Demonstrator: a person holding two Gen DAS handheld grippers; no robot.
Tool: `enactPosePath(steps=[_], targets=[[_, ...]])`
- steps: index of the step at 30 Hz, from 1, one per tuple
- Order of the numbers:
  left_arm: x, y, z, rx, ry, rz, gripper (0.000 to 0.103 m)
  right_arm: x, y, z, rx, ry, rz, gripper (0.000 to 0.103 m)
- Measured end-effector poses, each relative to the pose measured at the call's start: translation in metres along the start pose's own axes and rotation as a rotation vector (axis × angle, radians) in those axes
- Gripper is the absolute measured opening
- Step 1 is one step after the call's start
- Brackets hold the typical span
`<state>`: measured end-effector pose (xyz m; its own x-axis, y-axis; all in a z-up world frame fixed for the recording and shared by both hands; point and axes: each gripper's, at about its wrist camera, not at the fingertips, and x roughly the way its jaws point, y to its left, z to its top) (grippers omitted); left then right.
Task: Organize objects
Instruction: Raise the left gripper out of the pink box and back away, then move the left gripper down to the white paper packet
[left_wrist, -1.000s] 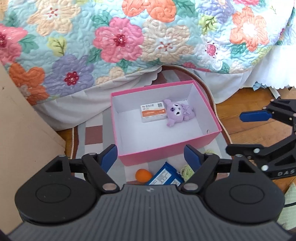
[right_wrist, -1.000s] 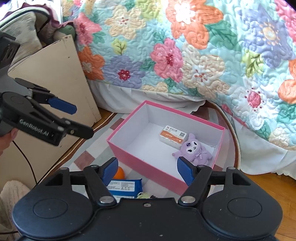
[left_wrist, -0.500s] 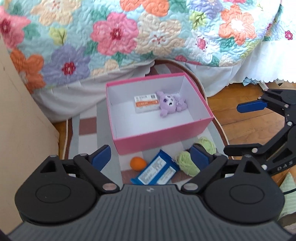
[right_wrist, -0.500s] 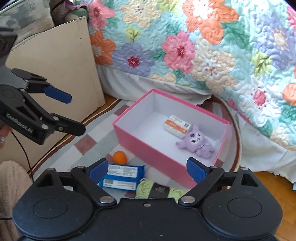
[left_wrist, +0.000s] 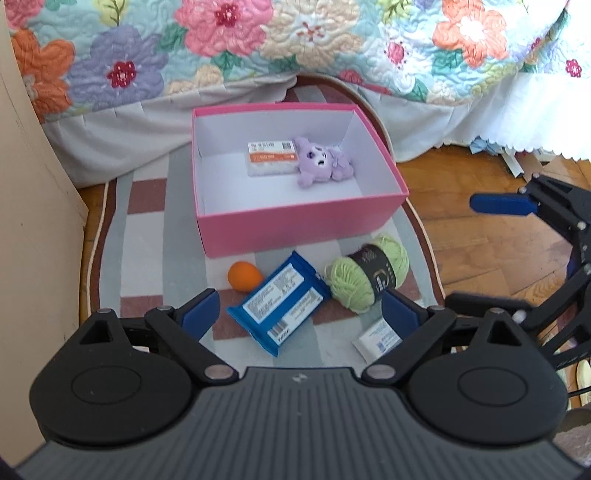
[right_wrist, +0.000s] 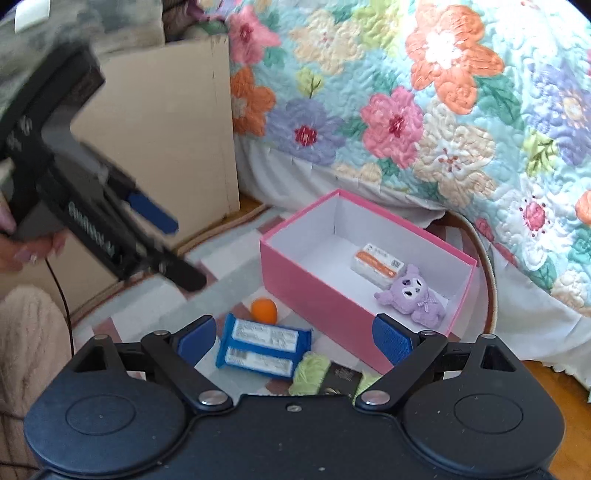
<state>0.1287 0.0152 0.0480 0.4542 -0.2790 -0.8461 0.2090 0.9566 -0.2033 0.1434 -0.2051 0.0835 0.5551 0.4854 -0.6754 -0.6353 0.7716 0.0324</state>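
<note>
you're holding both hand-held grippers, left (left_wrist: 300, 309) and right (right_wrist: 293, 334), wide open and empty; the pink box (left_wrist: 295, 229) is keeping two items, four are waiting on the rug (left_wrist: 147, 251).

Black left gripper (left_wrist: 299, 312), black right gripper (right_wrist: 293, 338), blue fingers (left_wrist: 201, 312), silver screws, fuzzy beige sleeve (right_wrist: 26, 350)

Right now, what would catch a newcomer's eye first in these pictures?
Probably the flowered quilt hanging over the bed at the back, then the pink box on the rug below it, holding a purple plush toy. In front of the box lie an orange ball, a blue packet and green yarn.
</note>
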Motion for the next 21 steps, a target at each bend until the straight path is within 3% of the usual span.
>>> enactPosePath(steps=[3, 8, 12, 21], targets=[[0.015, 0.003, -0.004, -0.018, 0.015, 0.007, 0.097, 0.003, -0.003, -0.007, 0.005, -0.011, 0.015, 0.094], [0.037, 0.006, -0.015, -0.054, 0.049, 0.015, 0.097, 0.019, 0.001, -0.023, -0.007, 0.077, 0.023, 0.094], [0.05, 0.004, -0.026, -0.08, 0.088, -0.011, 0.097, 0.029, -0.002, -0.031, 0.075, 0.146, 0.073, 0.094], [0.069, -0.006, -0.045, -0.106, 0.133, -0.03, 0.097, 0.041, -0.002, -0.052, 0.12, 0.225, 0.093, 0.094]])
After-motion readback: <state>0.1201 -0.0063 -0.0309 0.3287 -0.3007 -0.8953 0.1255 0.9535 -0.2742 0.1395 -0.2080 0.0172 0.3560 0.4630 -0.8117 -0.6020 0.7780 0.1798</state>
